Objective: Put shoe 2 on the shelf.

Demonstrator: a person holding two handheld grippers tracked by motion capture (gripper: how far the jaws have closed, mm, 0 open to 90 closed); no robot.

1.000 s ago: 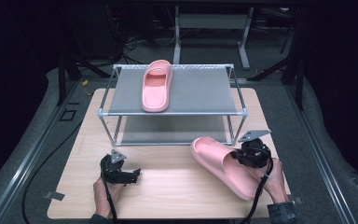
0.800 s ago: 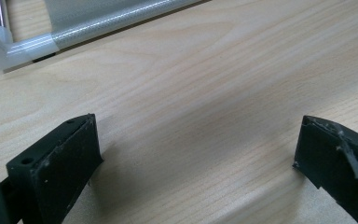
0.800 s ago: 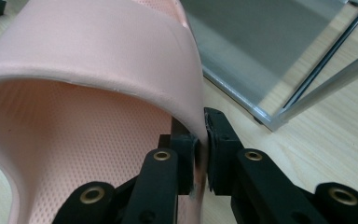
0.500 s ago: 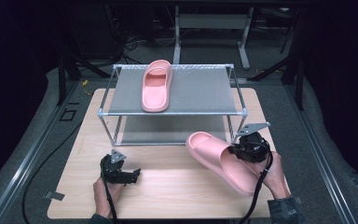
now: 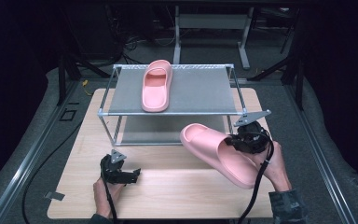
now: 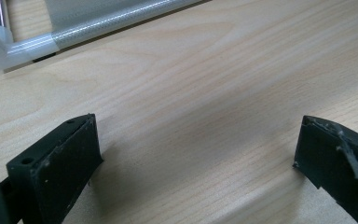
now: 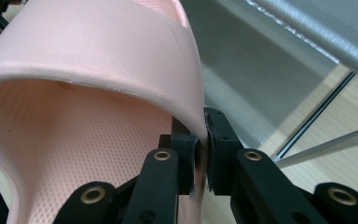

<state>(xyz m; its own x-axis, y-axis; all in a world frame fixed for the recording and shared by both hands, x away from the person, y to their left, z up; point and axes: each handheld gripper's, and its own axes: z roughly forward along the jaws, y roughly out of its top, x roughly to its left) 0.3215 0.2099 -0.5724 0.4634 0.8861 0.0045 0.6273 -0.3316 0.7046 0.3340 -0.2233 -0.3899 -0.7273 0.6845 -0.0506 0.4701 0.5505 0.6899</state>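
One pink slide sandal (image 5: 219,151) now raised off the table (image 5: 168,186) since a second ago, strap edge pinched between the right gripper (image 7: 200,144) fingers, nearer the shoe rack (image 5: 172,112) where its mate (image 5: 156,84) lies, left gripper (image 5: 121,173) fingers spread, empty.

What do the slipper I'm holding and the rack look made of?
Held slipper: likely soft moulded foam, matte pink; its strap wall pinches thin between the right gripper jaws. Rack: seemingly metal tubes with shiny, pale corner joints, grey mesh-like shelves.
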